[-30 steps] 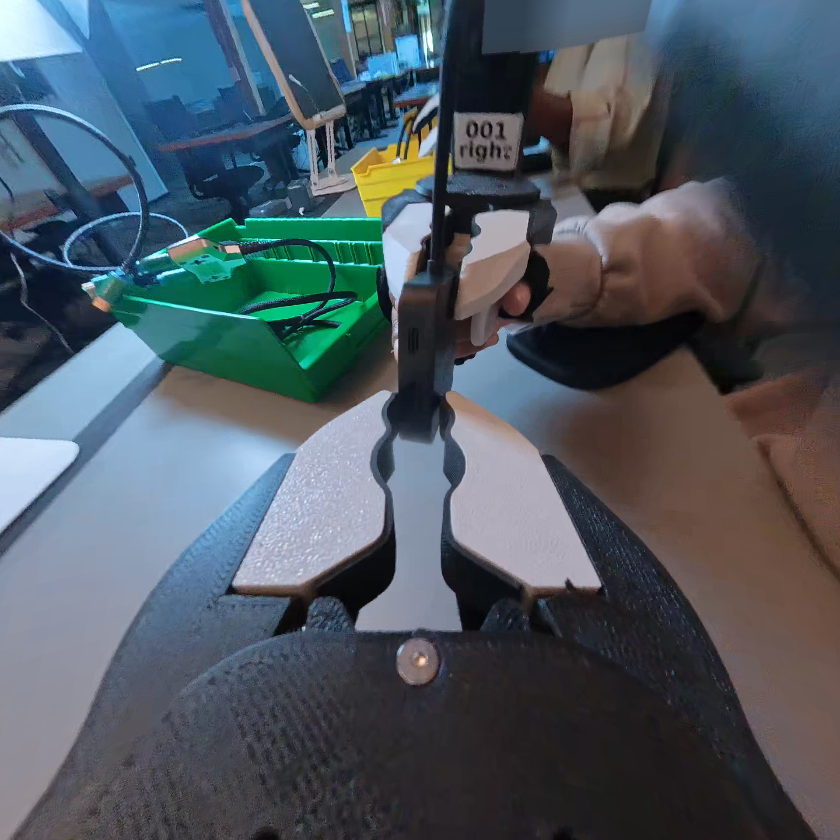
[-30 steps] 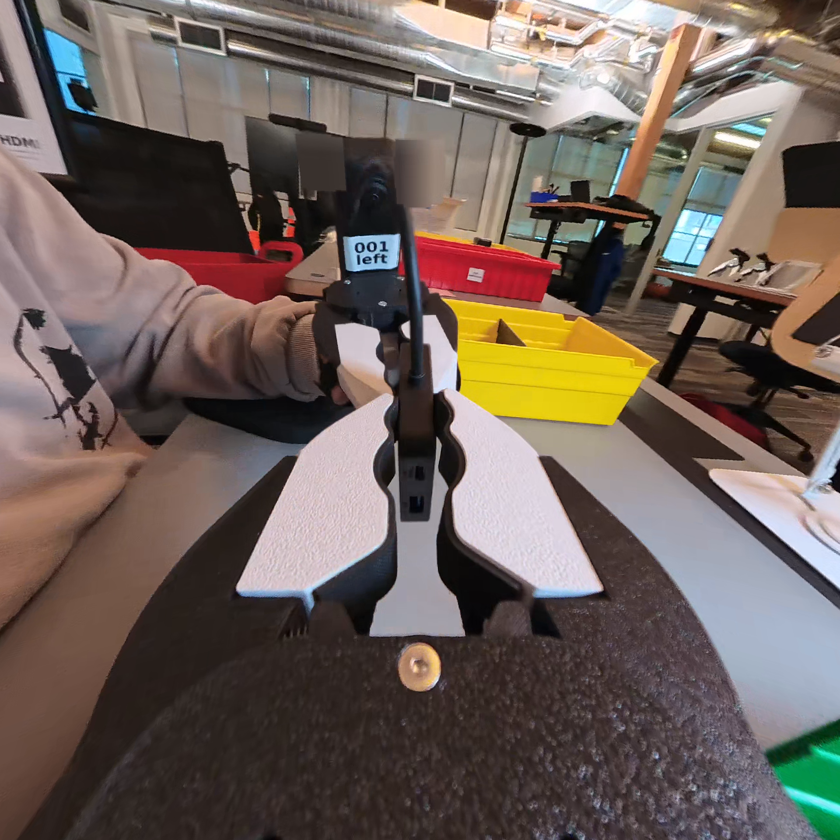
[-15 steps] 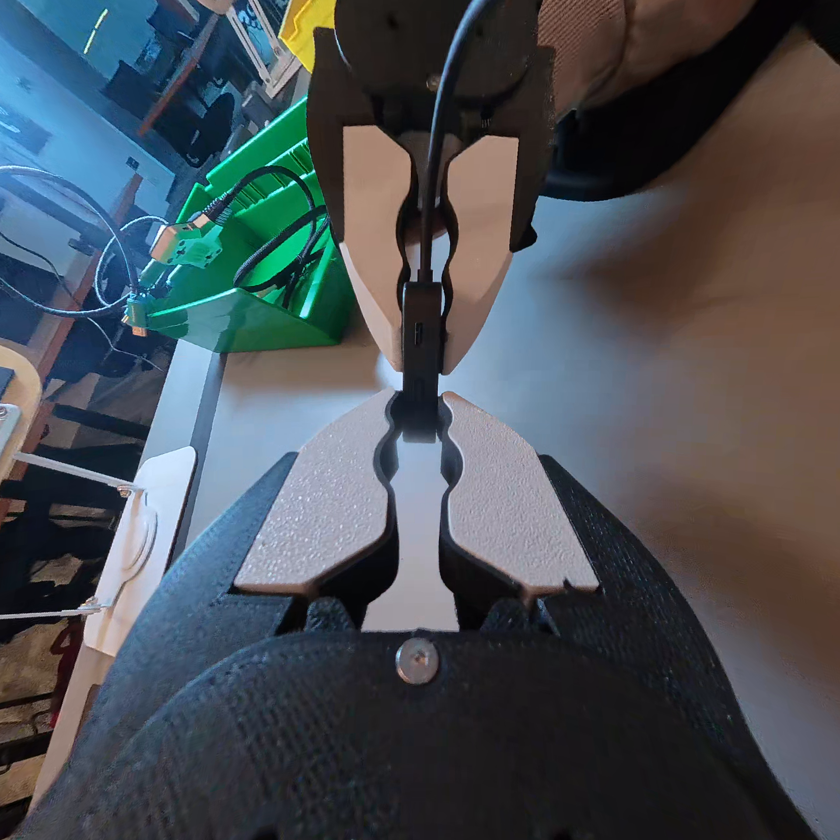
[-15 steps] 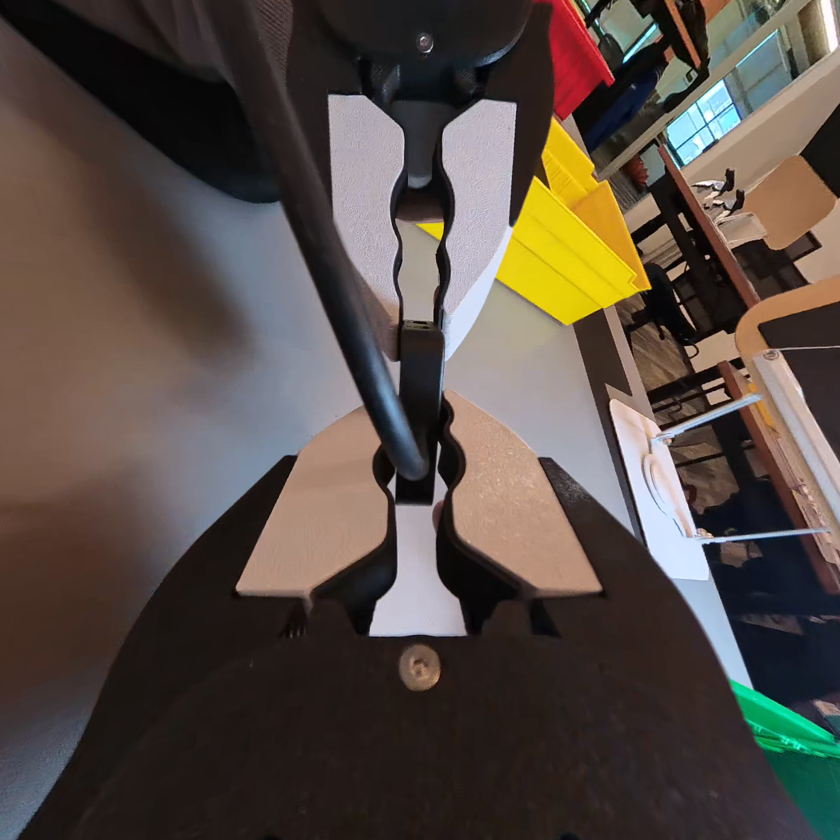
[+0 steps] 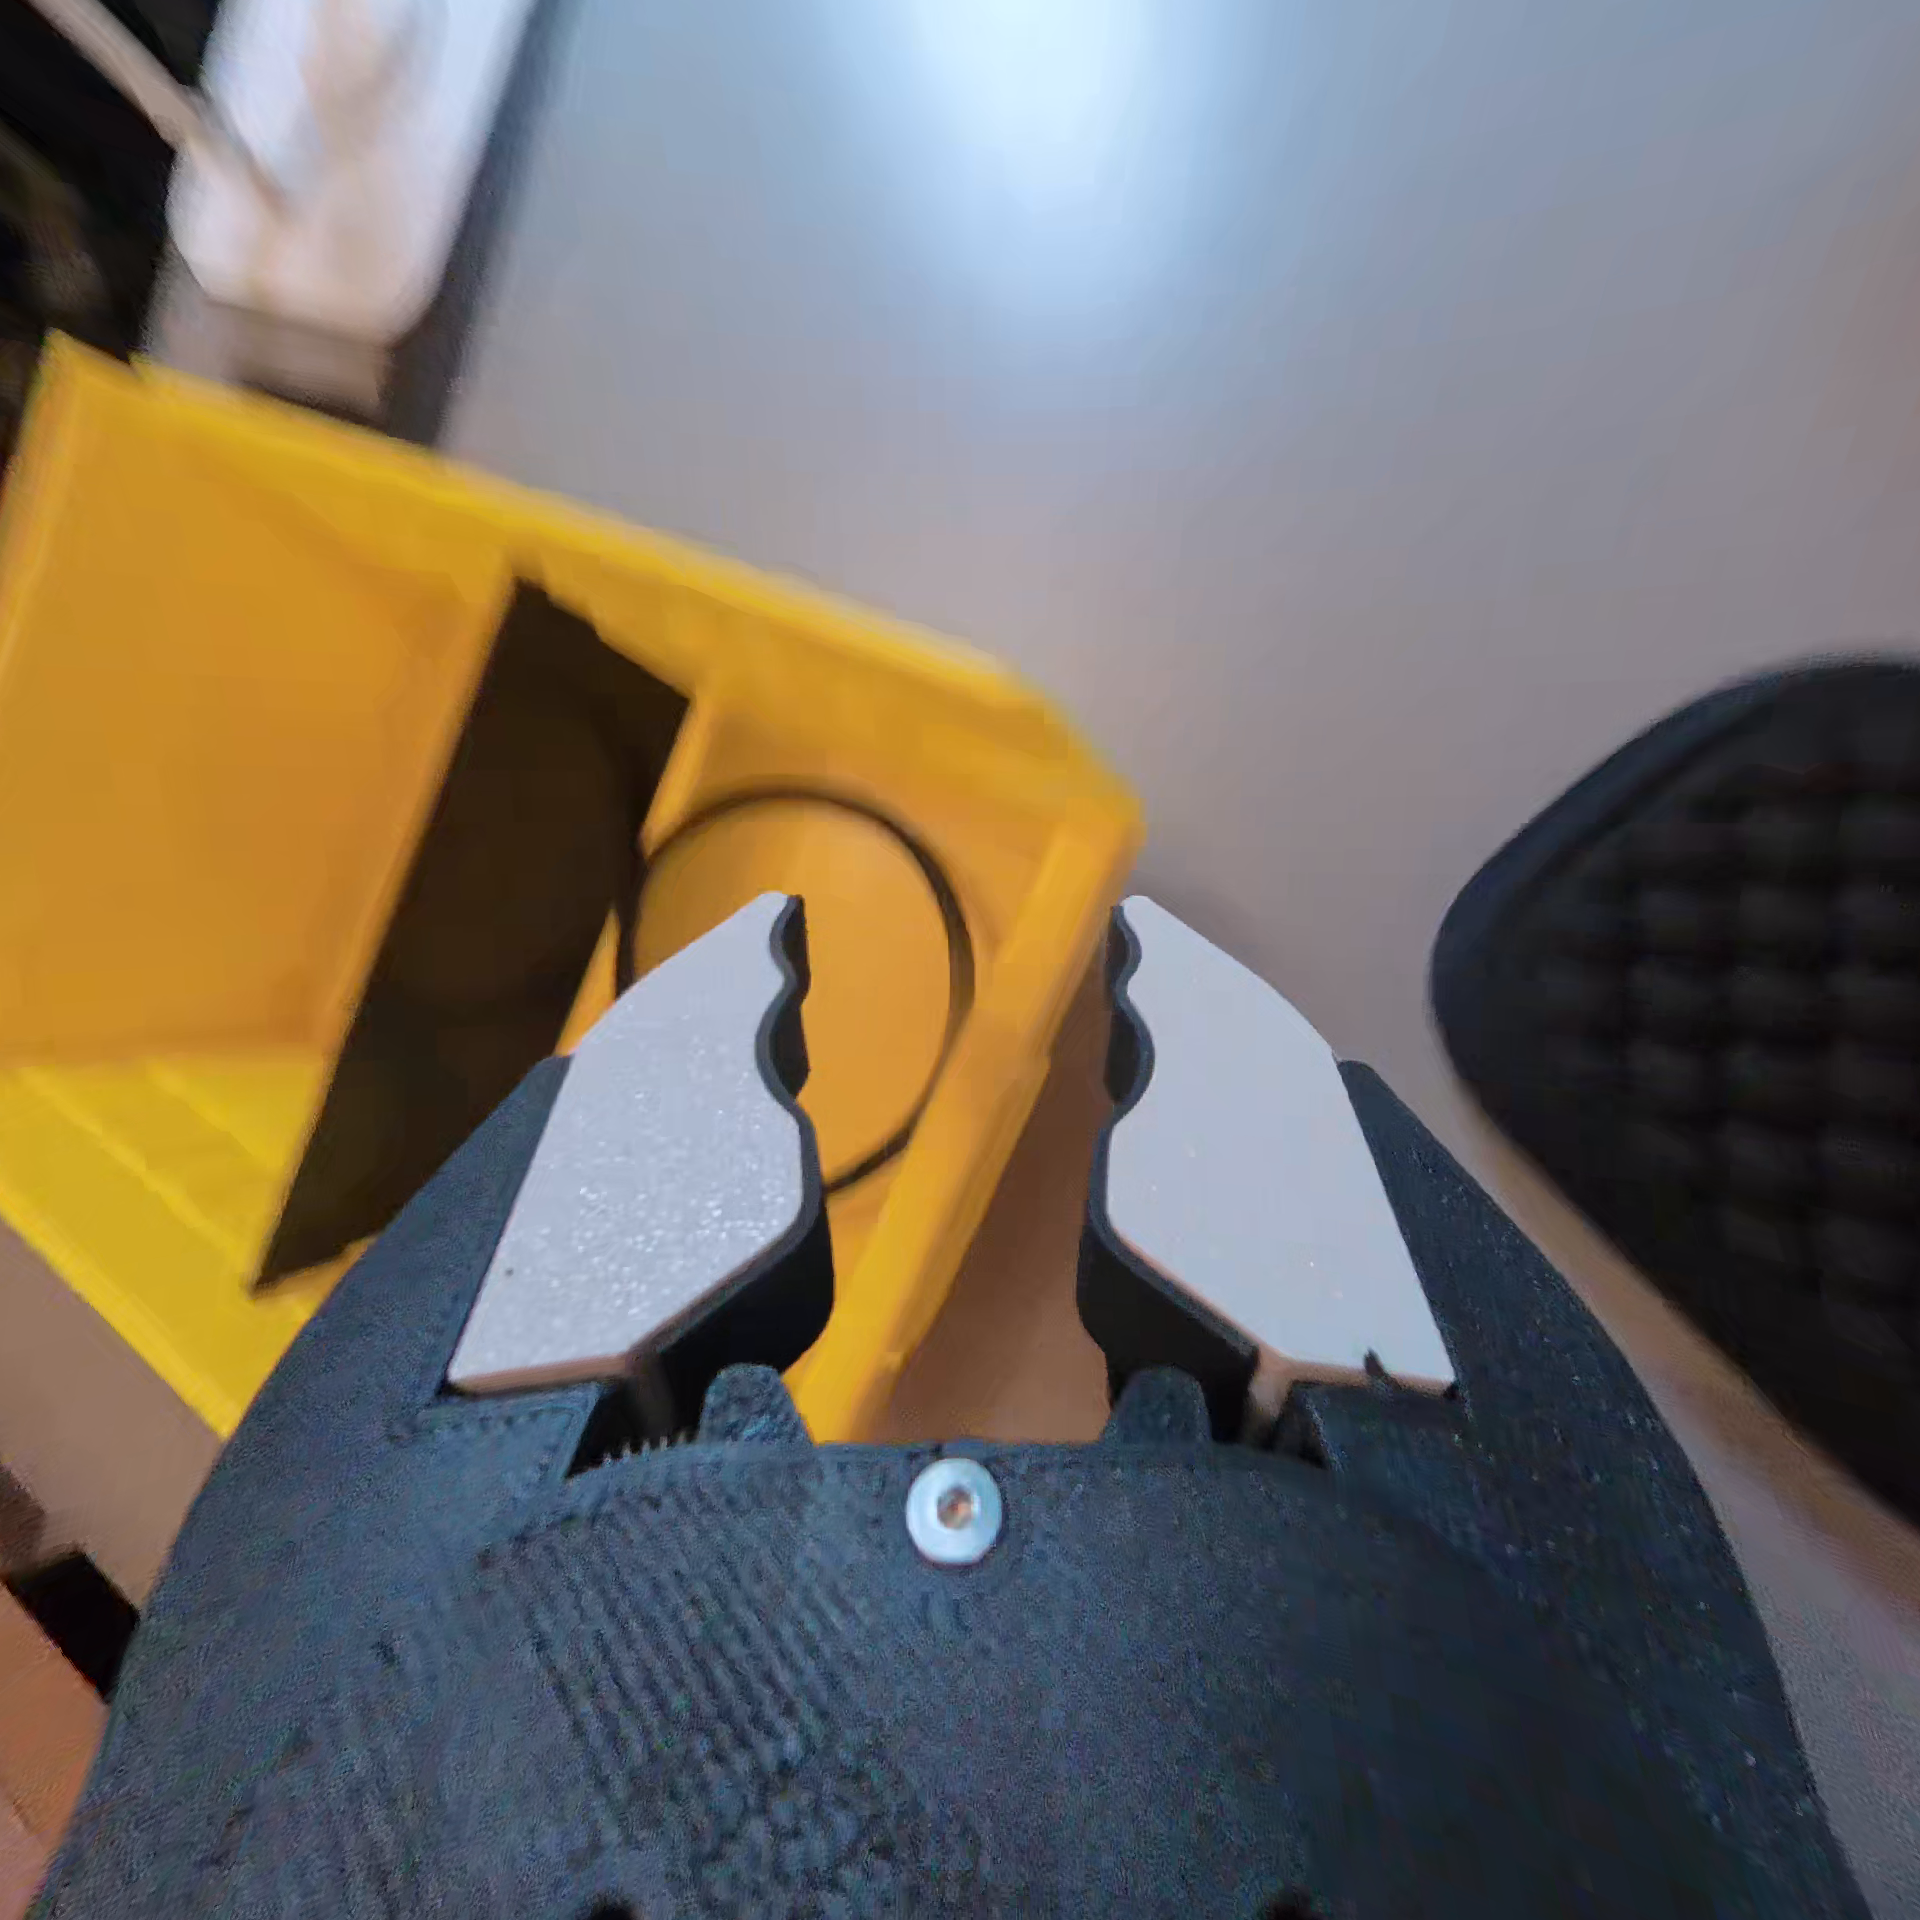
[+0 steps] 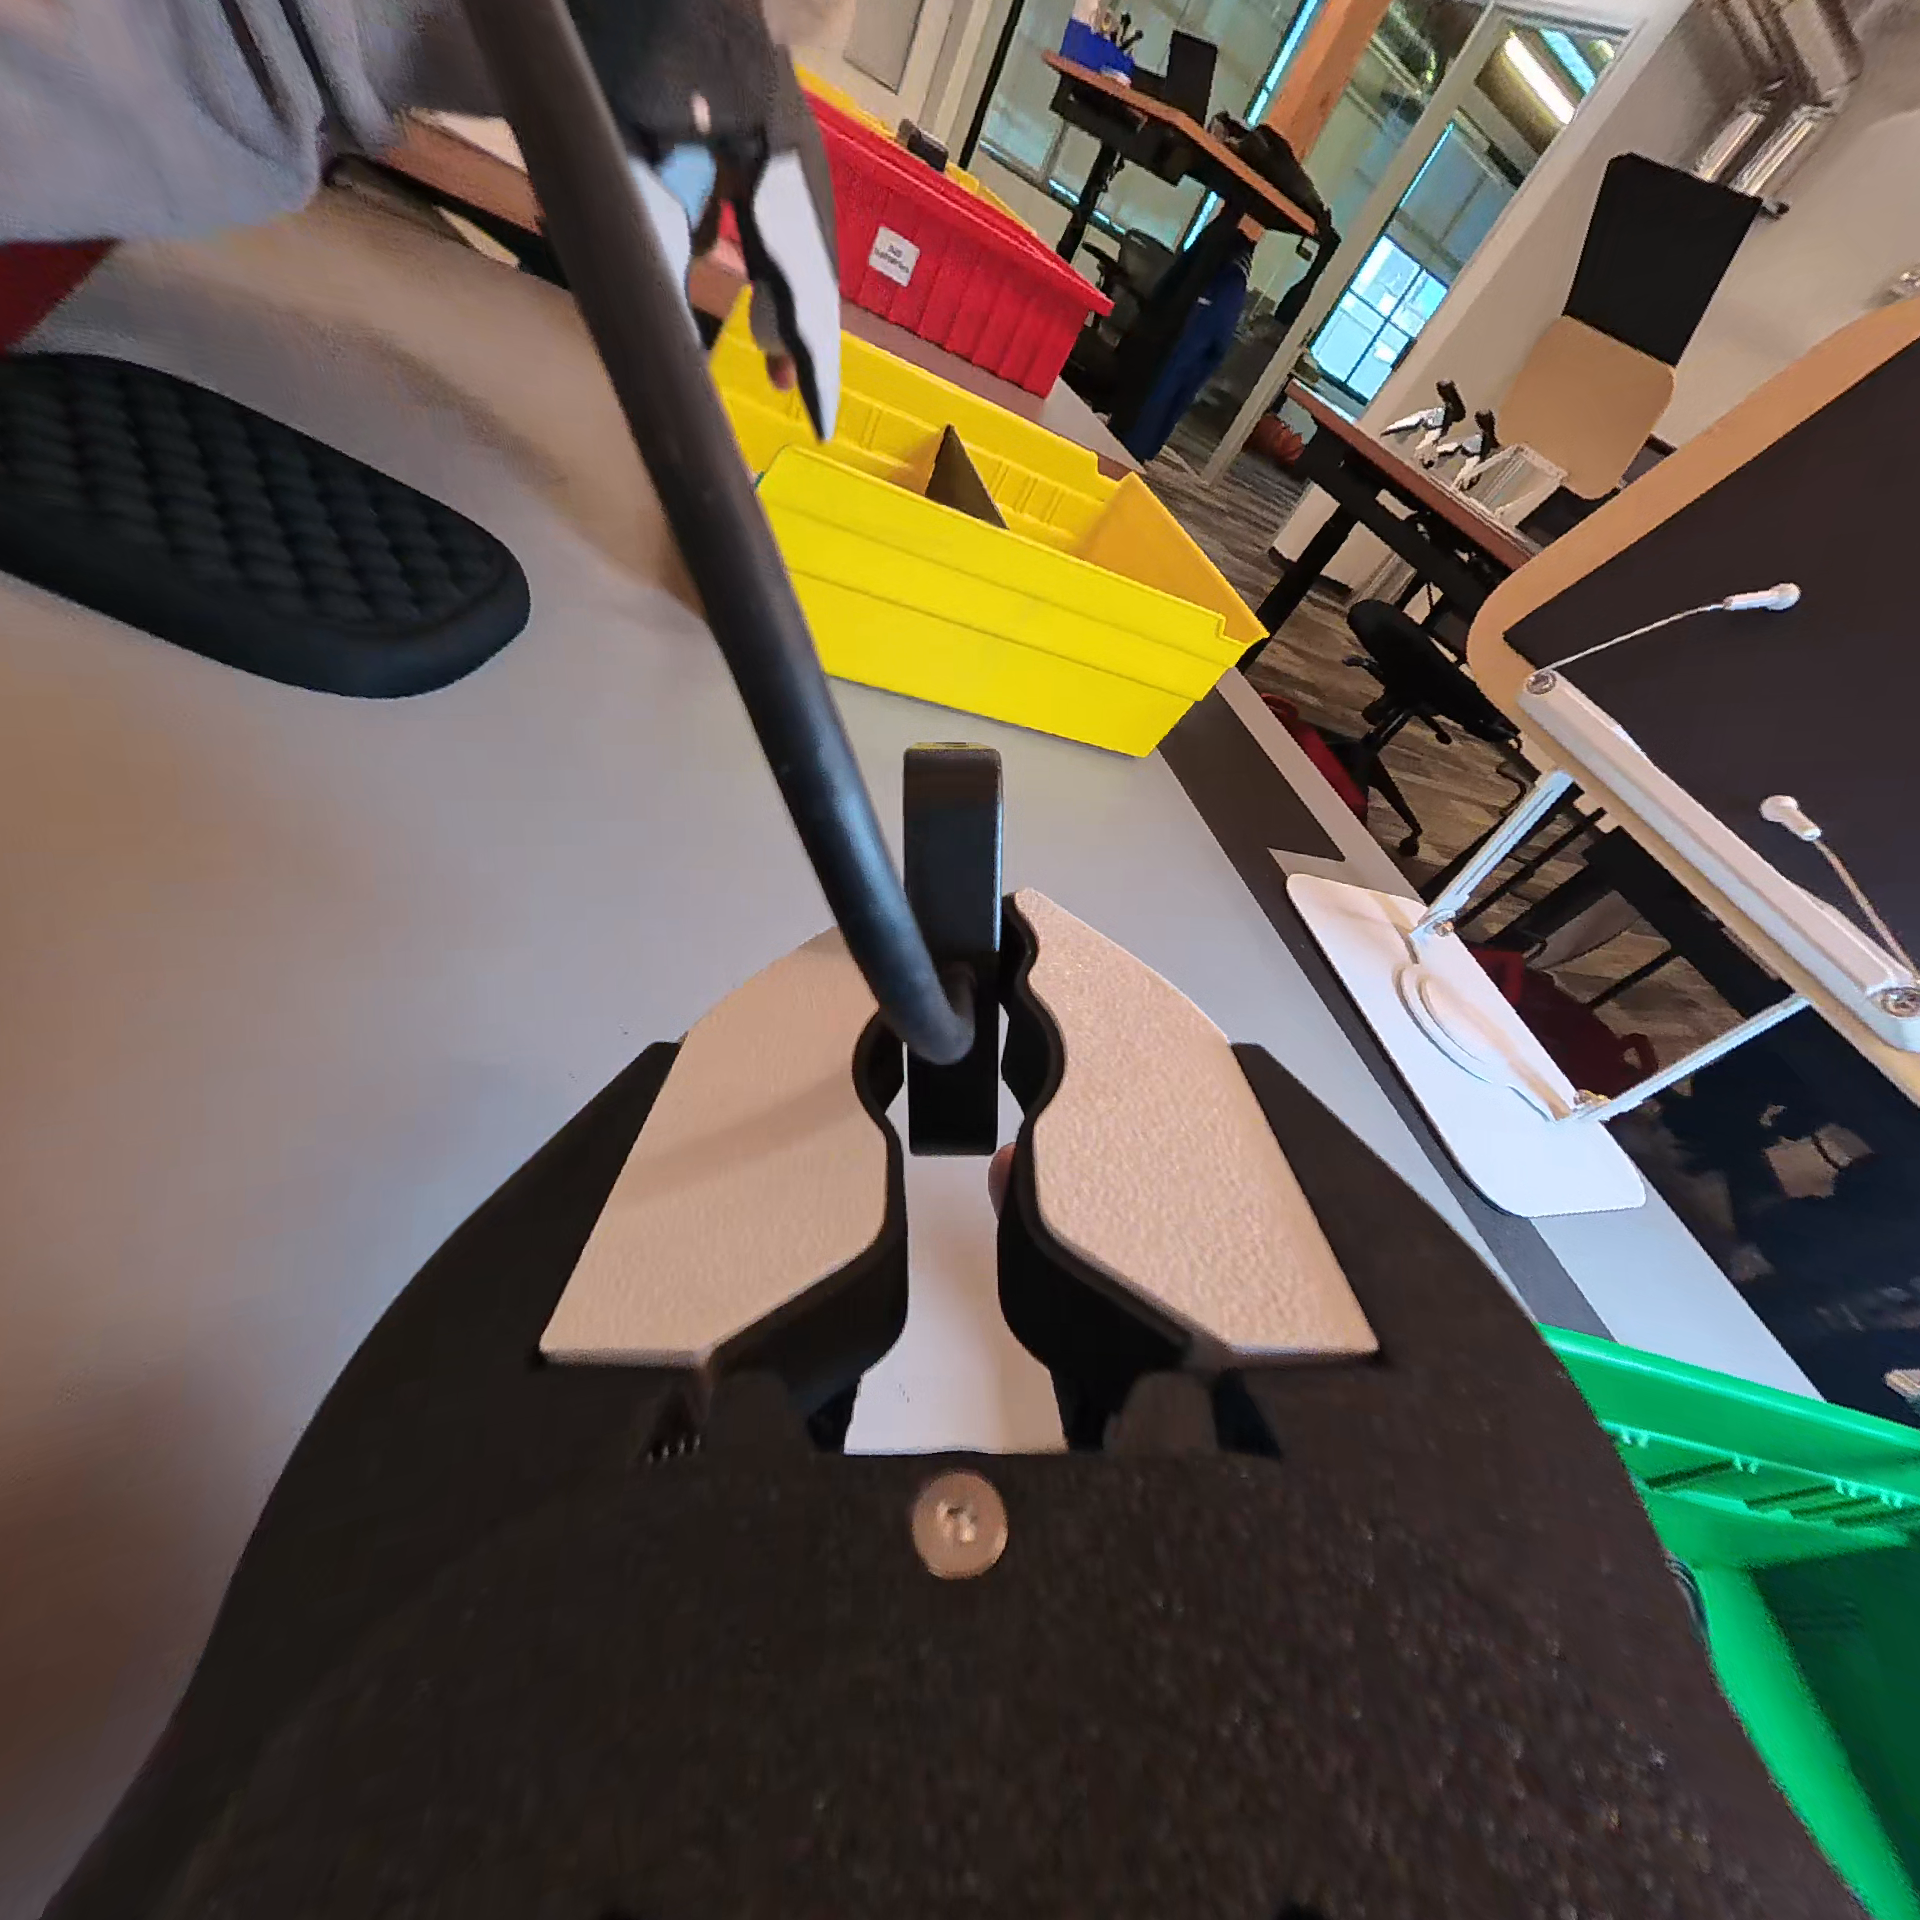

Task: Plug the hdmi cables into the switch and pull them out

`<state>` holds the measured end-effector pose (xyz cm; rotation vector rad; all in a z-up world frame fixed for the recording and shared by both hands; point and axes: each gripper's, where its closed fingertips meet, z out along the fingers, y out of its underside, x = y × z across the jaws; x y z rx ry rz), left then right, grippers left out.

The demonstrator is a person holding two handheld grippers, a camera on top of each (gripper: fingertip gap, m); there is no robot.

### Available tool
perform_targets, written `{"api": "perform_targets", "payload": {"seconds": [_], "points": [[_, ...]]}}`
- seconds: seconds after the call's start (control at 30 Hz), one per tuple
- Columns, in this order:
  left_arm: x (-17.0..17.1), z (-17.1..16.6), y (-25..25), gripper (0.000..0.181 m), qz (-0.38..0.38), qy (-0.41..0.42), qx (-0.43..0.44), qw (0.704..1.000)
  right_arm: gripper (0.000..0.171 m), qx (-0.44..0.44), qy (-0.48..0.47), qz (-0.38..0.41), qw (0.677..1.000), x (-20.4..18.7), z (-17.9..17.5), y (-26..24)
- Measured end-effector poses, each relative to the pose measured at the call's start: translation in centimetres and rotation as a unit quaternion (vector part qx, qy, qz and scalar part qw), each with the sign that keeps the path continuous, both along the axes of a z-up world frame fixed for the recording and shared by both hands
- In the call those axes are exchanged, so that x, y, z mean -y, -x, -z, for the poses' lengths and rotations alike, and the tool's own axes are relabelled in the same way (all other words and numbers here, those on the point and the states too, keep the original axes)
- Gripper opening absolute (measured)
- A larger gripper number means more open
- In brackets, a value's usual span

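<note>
- The flat black plastic switch box [image 6: 951, 935] stands on its edge between the right tongs [image 6: 951, 971], which pinch it on both sides above the table.
- A thick black round cable [image 6: 717, 499] leaves the side of this switch near the tongs and goes up and to the left, out of the picture.
- The left tongs [image 5: 956, 925] are spread apart and hold nothing; they hang over one corner of a yellow plastic bin [image 5: 239, 727].
- Inside this bin there is a dark divider plate [image 5: 499, 935] and a thin black cable loop [image 5: 935, 914].
- A black rubber mat with small bumps [image 6: 239, 530] lies on the smooth grey table [image 6: 312, 987], near the yellow bin.
- A red plastic bin [image 6: 935, 260] stands behind the yellow one, and a green plastic bin [image 6: 1766, 1538] is at the right edge.
</note>
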<state>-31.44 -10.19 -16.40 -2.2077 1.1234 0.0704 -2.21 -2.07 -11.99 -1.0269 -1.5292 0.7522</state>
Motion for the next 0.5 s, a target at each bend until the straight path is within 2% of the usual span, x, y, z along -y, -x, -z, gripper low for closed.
{"api": "perform_targets", "payload": {"seconds": [0.1, 0.17, 0.33, 0.5], "points": [[0.9, 5.2, 3.7, 0.055, -0.023, 0.070, -0.073, 0.995, 0.014, -0.002, 0.004, -0.005, 1.000, 0.4, -0.1, 0.2], [0.7, 6.8, 4.0, 0.047, -0.017, 0.074, -0.102, 0.992, 0.014, 0.002, 0.001, -0.004, 1.000, 0.4, 0.0, 0.1], [-1.6, 6.5, 0.6, 0.029, 0.023, 0.024, -0.128, 0.991, 0.014, -0.002, 0.020, 0.000, 1.000, -0.1, 0.1, -0.1], [-4.1, 6.3, -2.4, 0.032, 0.021, 0.000, -0.118, 0.993, 0.014, -0.010, 0.028, 0.006, 1.000, -0.4, -0.1, -0.4]]}}
